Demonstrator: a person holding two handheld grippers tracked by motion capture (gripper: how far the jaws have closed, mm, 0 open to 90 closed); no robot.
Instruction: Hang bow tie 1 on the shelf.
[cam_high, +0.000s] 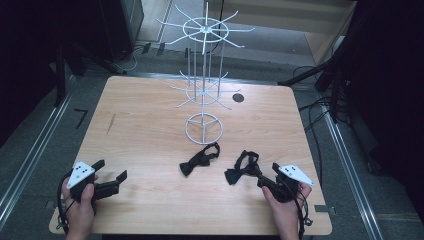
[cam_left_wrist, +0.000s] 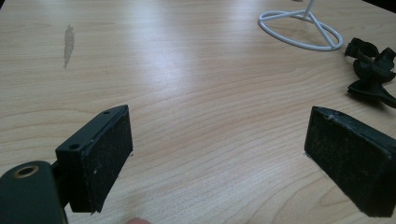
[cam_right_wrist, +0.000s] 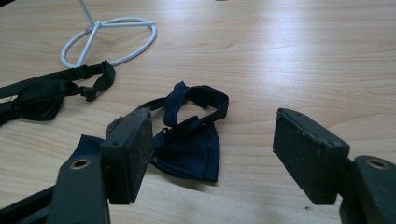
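A dark navy bow tie (cam_high: 242, 167) lies flat on the wooden table (cam_high: 150, 130), right of a black bow tie (cam_high: 199, 159). My right gripper (cam_high: 266, 175) sits low just right of the navy tie, open. In the right gripper view the navy bow tie (cam_right_wrist: 191, 140) lies in front of the right gripper (cam_right_wrist: 215, 149), partly behind the left jaw, and no pad presses on it. The black bow tie (cam_right_wrist: 46, 93) lies farther left. My left gripper (cam_high: 111, 170) rests at the table's front left, open with nothing between its jaws, which stand wide in the left gripper view (cam_left_wrist: 215, 154).
A tall white wire rack (cam_high: 204, 75) with spoke arms stands mid-table on a ring base (cam_high: 204, 128), just behind the ties. A round grommet hole (cam_high: 238, 97) is at the back right. Cables and dark stands surround the table.
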